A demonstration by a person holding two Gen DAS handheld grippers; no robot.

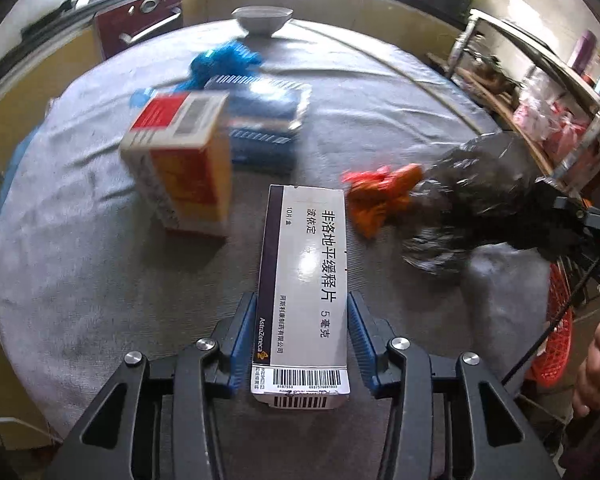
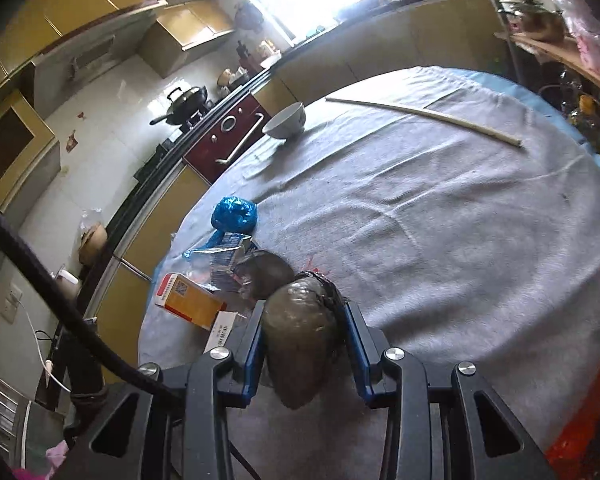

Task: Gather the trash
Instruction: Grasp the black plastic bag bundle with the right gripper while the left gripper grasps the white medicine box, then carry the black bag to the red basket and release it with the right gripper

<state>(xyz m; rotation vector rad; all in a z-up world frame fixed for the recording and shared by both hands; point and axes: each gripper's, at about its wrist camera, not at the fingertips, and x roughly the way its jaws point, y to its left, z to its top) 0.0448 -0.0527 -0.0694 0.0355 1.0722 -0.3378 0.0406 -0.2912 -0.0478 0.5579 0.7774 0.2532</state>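
Note:
My left gripper point(image 1: 302, 308) is shut on a white medicine box point(image 1: 304, 264) with Chinese print and a barcode, held above the grey-clothed table point(image 1: 80, 264). My right gripper point(image 2: 304, 320) is shut on a dark plastic bag point(image 2: 300, 344), which also shows at the right of the left wrist view point(image 1: 472, 208). An orange-and-red carton point(image 1: 180, 164) point(image 2: 192, 300), a blue-striped packet point(image 1: 264, 120), a crumpled blue wrapper point(image 1: 224, 60) point(image 2: 234, 212) and an orange wrapper point(image 1: 384, 196) lie on the table.
A white bowl point(image 1: 264, 20) point(image 2: 286, 122) stands at the table's far edge. A long pale stick point(image 2: 424, 118) lies across the far side. A red mesh basket point(image 1: 556, 328) sits off the table's right edge. A metal rack point(image 1: 540, 92) stands at the right.

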